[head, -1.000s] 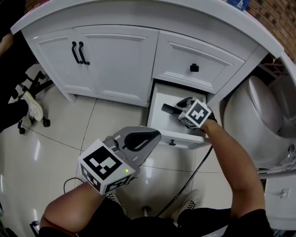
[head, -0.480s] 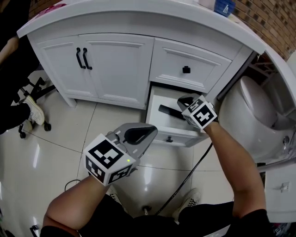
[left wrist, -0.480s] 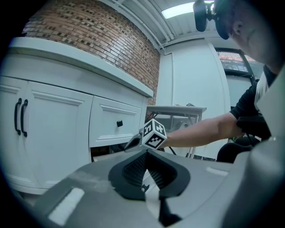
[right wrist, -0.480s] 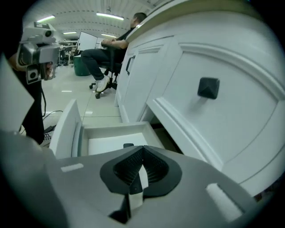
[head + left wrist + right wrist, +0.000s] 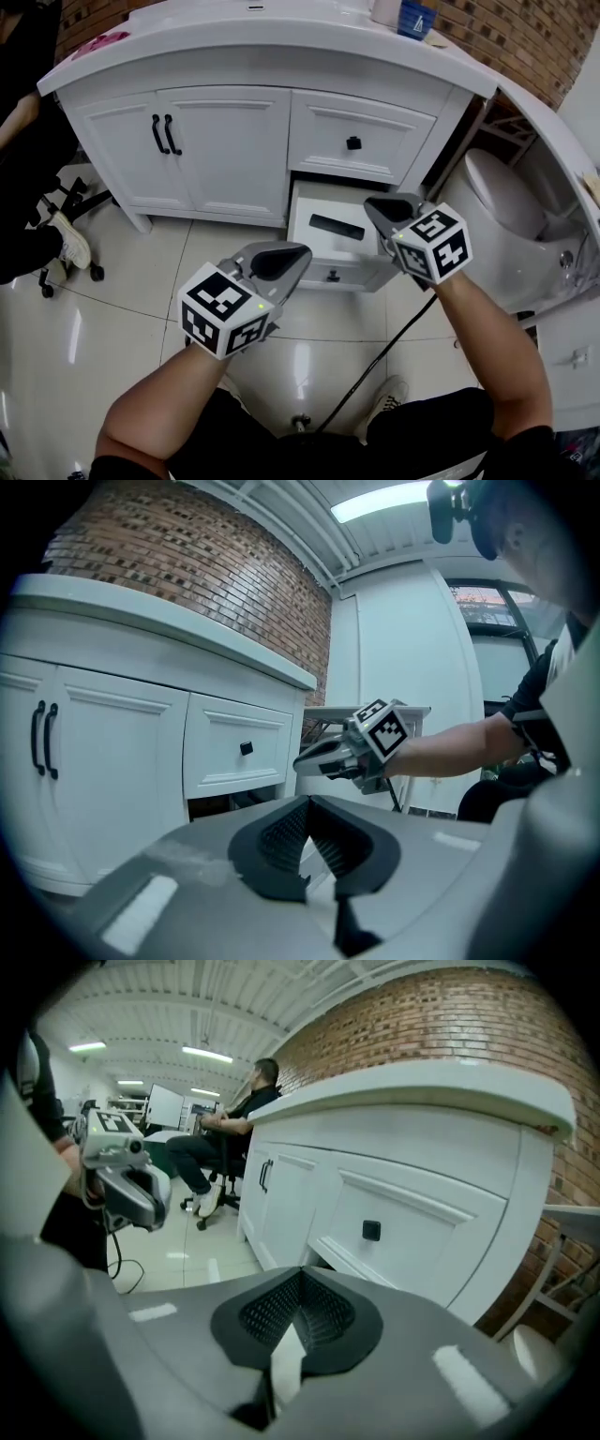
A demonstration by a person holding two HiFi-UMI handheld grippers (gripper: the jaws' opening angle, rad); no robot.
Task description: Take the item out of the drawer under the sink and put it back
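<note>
One slim black item (image 5: 336, 226) lies flat inside the open drawer (image 5: 314, 262) of a white sink cabinet. Its long axis runs across the drawer from left to right in the head view, the right end dipping slightly toward the drawer front; which end is its head cannot be told. Nothing touches it. The right tongs (image 5: 371, 204) hang over the drawer's right end, lifted clear of the item, jaws pressed together with nothing between them. The left tongs (image 5: 302, 253) sit in front of the drawer's left corner, above the floor, jaws likewise together and empty, nose aimed at the cabinet. Above the drawer is a closed upper drawer (image 5: 375, 122) with a small black knob, and to the drawer's left stand two closed doors (image 5: 225, 155) with black bar handles. Over all of it curves the white bench (image 5: 281, 37), carrying a blue container (image 5: 415, 19) above and to the right of the drawer. A red brick wall (image 5: 511, 37) rises behind. Right of the drawer stands a white toilet (image 5: 502, 202). The glossy pale tiled floor (image 5: 112, 309) spreads before the drawer, a black cable (image 5: 394, 352) trailing across it, and far to the drawer's left a rolling chair (image 5: 70, 211) stands beside a seated person's shoe.
</note>
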